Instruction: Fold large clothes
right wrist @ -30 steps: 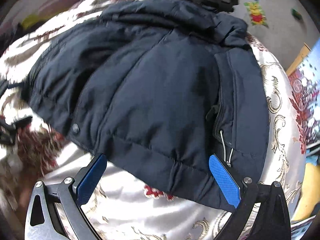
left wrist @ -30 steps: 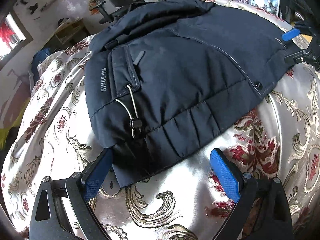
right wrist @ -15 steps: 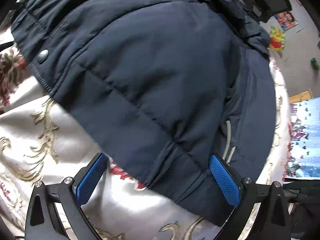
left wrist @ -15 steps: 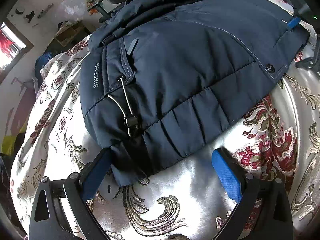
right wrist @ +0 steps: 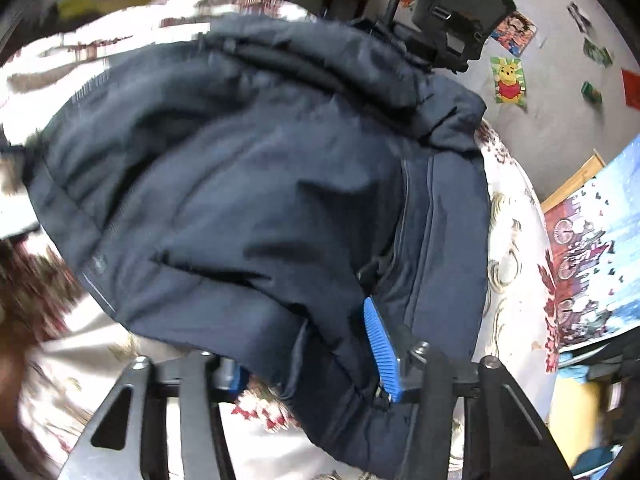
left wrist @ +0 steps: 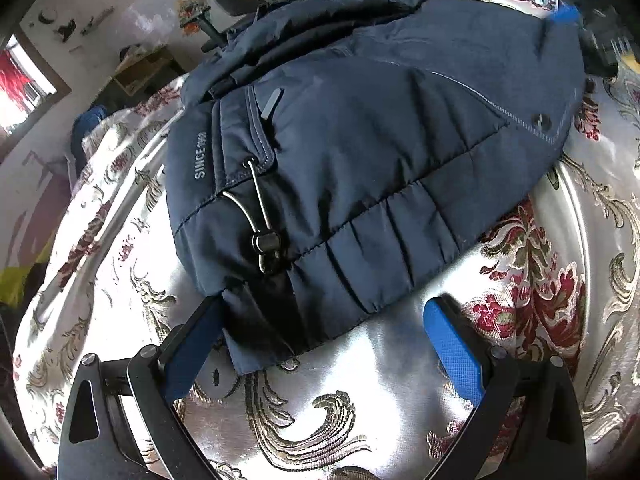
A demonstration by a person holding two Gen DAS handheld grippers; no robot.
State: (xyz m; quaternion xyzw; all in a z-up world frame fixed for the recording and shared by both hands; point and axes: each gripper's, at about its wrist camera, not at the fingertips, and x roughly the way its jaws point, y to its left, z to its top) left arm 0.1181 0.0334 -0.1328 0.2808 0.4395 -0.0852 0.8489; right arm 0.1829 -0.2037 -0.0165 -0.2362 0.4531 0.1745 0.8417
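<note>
A dark navy padded jacket [left wrist: 360, 152] lies on a bed with a silver floral bedspread [left wrist: 540, 280]. My left gripper [left wrist: 320, 348] is open just above the bedspread. The jacket's hem corner [left wrist: 264, 340] lies between its blue pads, nearer the left one, with neither pad pressing on it. In the right wrist view the jacket [right wrist: 248, 200] fills the frame. My right gripper [right wrist: 310, 364] has its jaws closing, with the hem fabric bunched between the pads. One blue pad [right wrist: 380, 352] presses into the cloth; the other is mostly hidden under it.
A black office chair [right wrist: 452, 12] stands past the far side of the bed, below a wall with cartoon posters [right wrist: 508, 80]. A wooden box [left wrist: 144, 68] sits on the floor at the far left. A printed cloth [right wrist: 592, 264] lies at the bed's right edge.
The right gripper's jaws went from wide open to narrowed on the jacket hem, and that view pulled back and blurred. The left gripper stayed open at the hem corner.
</note>
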